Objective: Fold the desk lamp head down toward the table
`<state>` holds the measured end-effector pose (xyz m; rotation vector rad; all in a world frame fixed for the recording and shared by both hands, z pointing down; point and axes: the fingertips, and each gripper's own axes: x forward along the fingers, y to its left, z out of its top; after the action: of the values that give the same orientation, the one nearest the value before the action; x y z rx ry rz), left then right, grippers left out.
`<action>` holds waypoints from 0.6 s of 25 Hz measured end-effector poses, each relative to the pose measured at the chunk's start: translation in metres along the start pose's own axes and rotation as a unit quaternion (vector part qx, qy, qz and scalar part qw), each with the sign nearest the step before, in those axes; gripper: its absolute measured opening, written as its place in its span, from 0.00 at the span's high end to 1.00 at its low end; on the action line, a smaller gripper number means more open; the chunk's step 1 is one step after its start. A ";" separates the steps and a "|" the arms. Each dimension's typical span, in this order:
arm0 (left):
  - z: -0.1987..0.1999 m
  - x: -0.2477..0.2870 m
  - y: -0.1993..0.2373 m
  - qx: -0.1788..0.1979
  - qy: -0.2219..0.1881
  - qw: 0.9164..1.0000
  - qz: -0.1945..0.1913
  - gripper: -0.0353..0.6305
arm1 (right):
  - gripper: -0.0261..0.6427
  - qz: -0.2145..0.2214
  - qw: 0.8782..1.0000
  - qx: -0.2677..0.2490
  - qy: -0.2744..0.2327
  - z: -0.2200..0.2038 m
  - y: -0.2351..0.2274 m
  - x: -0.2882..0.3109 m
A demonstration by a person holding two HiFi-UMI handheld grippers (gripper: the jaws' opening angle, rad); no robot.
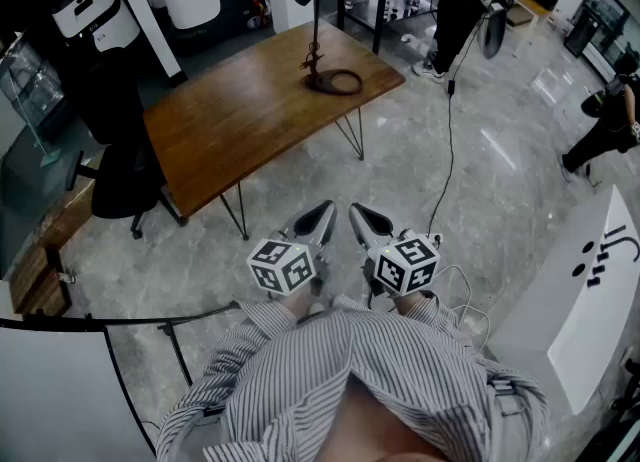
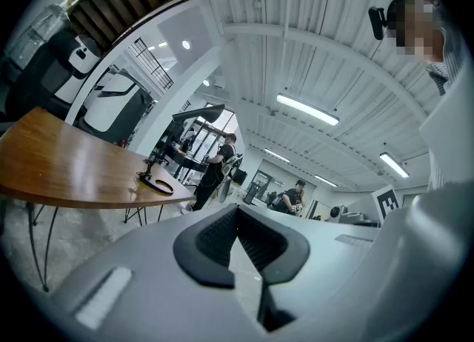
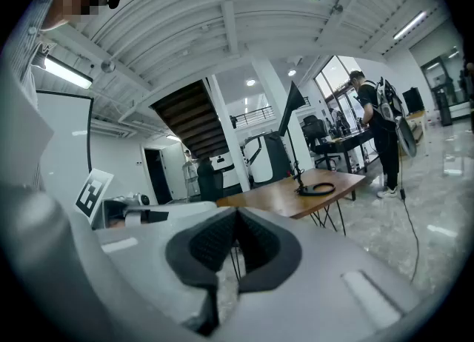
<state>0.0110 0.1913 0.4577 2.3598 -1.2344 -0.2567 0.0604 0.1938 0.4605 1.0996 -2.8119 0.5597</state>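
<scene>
Desk lamp (image 1: 322,72) stands near far corner of desk (image 1: 240,125), head raised. Left gripper (image 1: 322,212), right gripper (image 1: 360,214): jaws closed, empty, well apart from desk.

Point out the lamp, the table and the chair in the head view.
lamp (image 1: 322,80), head view, on its base by the stem.
table (image 1: 240,120), head view, on its bare wooden top.
chair (image 1: 125,185), head view, on its black seat.

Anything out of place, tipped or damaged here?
Nothing stands out. The lamp stands upright on the table near its far end, head raised. The left gripper and right gripper are shut and empty, short of the table.
</scene>
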 end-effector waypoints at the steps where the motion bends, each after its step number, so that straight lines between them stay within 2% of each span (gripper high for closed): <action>1: -0.001 -0.001 0.000 -0.001 0.001 1.000 0.000 0.95 | 0.96 -0.001 1.000 0.001 0.001 0.000 0.000 -0.001; 15: -0.003 0.000 0.005 -0.004 0.007 1.000 0.003 0.95 | 0.96 -0.002 1.000 -0.006 0.007 0.000 -0.003 0.004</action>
<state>0.0087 0.1898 0.4625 2.3468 -1.2316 -0.2437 0.0593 0.1889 0.4627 1.0937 -2.7970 0.5475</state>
